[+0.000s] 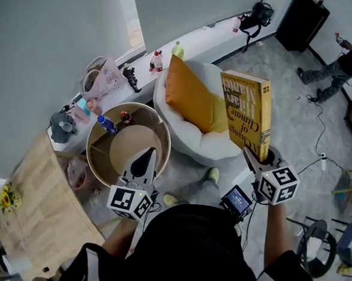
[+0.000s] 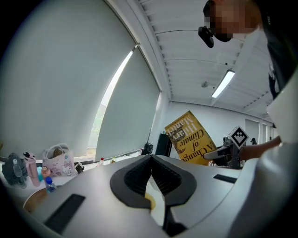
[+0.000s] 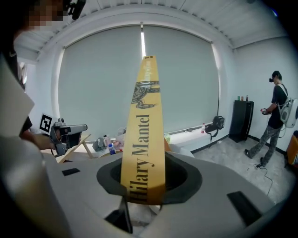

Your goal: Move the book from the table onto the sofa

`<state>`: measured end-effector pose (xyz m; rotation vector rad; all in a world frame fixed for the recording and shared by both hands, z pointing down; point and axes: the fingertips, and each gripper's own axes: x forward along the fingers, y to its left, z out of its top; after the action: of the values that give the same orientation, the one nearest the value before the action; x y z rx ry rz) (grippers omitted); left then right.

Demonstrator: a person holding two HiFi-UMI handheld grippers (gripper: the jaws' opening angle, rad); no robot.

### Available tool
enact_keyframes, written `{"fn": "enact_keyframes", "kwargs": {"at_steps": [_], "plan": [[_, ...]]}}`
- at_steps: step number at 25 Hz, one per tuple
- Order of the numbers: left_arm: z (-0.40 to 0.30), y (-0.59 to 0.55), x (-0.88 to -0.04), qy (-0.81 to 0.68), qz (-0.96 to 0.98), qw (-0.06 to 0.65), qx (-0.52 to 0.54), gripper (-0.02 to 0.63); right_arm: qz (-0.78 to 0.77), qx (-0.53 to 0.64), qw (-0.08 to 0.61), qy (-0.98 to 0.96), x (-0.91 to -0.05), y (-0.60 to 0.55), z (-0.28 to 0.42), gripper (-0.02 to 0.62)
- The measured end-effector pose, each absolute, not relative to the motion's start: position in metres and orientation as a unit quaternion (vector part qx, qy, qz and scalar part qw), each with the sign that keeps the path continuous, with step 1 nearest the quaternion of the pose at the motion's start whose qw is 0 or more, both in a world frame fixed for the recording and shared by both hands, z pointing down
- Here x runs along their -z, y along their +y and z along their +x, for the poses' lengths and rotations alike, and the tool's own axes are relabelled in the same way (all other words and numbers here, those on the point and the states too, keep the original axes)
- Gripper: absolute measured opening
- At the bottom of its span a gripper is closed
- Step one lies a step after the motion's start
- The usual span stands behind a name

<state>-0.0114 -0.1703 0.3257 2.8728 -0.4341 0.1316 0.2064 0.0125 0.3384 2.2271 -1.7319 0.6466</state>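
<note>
Nearest to the person, the left gripper (image 1: 144, 157) is low on the left side. Its jaws are closed against each other and there is nothing between them. It points toward a round side table (image 1: 163, 132), on which a few small bottles stand. A wooden table (image 1: 36, 208) is at the near left, and no book is lying on the part that can be seen.

On the right, the right gripper (image 1: 262, 156) is clamped on the lower end of the book (image 1: 246, 109). It is a yellow book by Hilary Mantel, and the spine (image 3: 144, 125) rises straight up out of the jaws. The book stands upright in the air and touches no surface.

Just behind the book is the sofa (image 1: 219, 147), a round white seat with an orange cushion (image 1: 188, 96) leaning on its back. Farther away are the window sill and, at the far right, another person standing on the floor.

In my judgement the carrying step is in hand: the book is off the table but not yet put down. The next move calls for bringing it forward over the white seat, in front of the cushion. Then it should be lowered and tilted until it rests flat, and only after this should the jaws open.
</note>
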Motion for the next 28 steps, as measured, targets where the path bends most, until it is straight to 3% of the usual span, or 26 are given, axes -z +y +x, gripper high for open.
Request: {"fn": "enact_keyframes", "kwargs": {"at_steps": [11,28], "plan": [[0.074,-0.151,-0.312,-0.106,0.988,0.099,-0.045,0.012,0.786,-0.240,0.095,-0.562,-0.353,0.053,0.273,0.149],[0.258,-0.150,-0.324,-0.136,0.980,0.095,-0.105,0.012,0.737,-0.270,0.104,-0.611,-0.394,0.018,0.468,0.150]]}}
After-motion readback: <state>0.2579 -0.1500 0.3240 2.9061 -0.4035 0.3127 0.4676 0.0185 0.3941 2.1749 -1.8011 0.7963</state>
